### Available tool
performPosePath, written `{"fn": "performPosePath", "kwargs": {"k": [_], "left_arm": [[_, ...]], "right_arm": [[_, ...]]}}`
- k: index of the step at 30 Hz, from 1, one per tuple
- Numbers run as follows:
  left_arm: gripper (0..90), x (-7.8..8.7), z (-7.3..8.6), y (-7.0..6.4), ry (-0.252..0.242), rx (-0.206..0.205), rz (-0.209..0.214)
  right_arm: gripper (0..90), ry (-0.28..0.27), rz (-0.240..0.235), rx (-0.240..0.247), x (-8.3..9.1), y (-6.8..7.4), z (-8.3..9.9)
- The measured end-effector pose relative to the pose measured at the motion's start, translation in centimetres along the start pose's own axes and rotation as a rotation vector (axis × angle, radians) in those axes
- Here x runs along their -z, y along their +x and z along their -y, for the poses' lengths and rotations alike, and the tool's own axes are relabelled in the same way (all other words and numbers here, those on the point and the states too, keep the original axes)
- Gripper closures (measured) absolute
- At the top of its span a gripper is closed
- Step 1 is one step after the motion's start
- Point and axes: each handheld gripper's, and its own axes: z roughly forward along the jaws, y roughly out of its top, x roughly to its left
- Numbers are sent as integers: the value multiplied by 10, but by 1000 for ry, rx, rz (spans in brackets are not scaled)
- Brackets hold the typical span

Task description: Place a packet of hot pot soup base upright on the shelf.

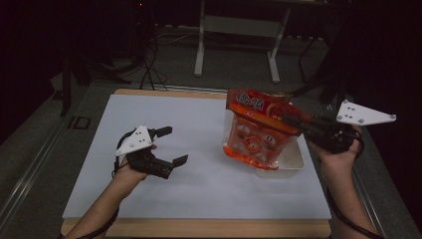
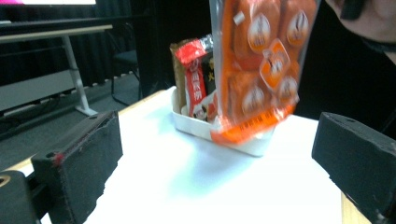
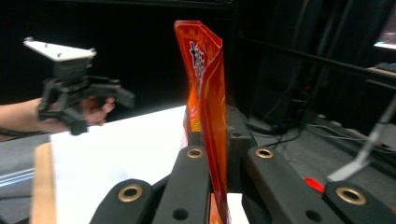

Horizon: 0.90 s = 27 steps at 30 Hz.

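Observation:
An orange snack bag hangs in the air, tilted, its lower end over the white tray. My right gripper is shut on the bag's right edge. In the right gripper view the bag stands edge-on between the two black jaws. In the left gripper view the bag dangles above the tray, which holds a red packet. My left gripper is open over the left part of the white mat, with nothing between its fingers, and it also appears far off in the right gripper view.
The white mat covers a wooden table. The tray sits near the mat's right edge. Beyond the table stand a white table frame and dark cables on the floor.

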Motion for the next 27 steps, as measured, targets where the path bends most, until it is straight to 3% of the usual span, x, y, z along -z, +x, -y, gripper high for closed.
{"fn": "performPosePath", "kwargs": {"k": [8, 17, 27], "left_arm": [[25, 4, 20, 1, 15, 36, 14], [25, 12, 38, 3, 27, 60, -4], [24, 16, 56, 0, 56, 88, 0]], "right_arm": [[900, 6, 74, -7, 17, -22, 2], [900, 0, 120, -28, 38, -39, 11], [900, 40, 154, -43, 42, -51, 22]]}}
